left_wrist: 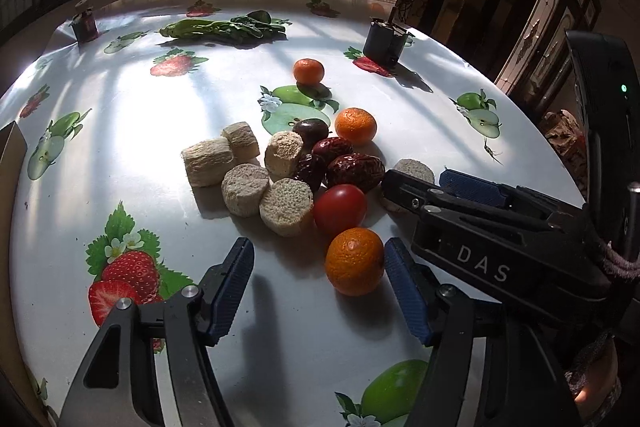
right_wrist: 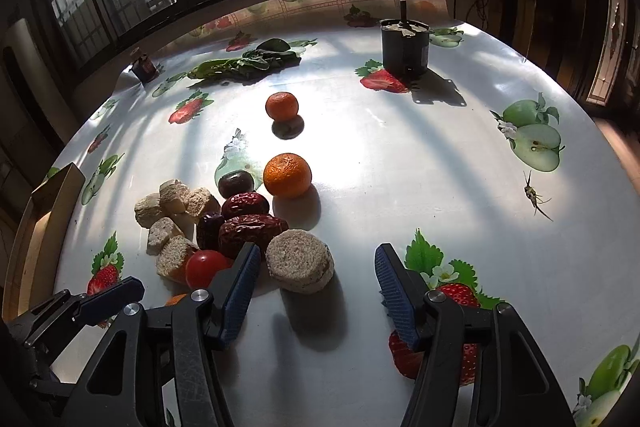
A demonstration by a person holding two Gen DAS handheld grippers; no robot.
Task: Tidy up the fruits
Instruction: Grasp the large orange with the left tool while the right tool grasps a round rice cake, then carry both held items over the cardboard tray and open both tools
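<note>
Three round orange mandarins [left_wrist: 354,261] lie on the tabletop [left_wrist: 120,131]. One glossy red cherry tomato [left_wrist: 340,209]. Three wrinkled dark-red dried jujubes [left_wrist: 355,171], plus one smooth dark round fruit [left_wrist: 311,131] at their 11 o'clock. Six beige porous cylindrical chunks [left_wrist: 286,207]. One bunch of green leaves [left_wrist: 224,28]. Two dark containers [left_wrist: 385,45].

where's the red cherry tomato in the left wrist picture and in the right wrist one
Left wrist view: cherry tomato just below centre, directly above the nearest orange.
Right wrist view: cherry tomato lower left, beside the near blue finger.
Shared landmark: the big wrinkled red date just behind it.
</note>
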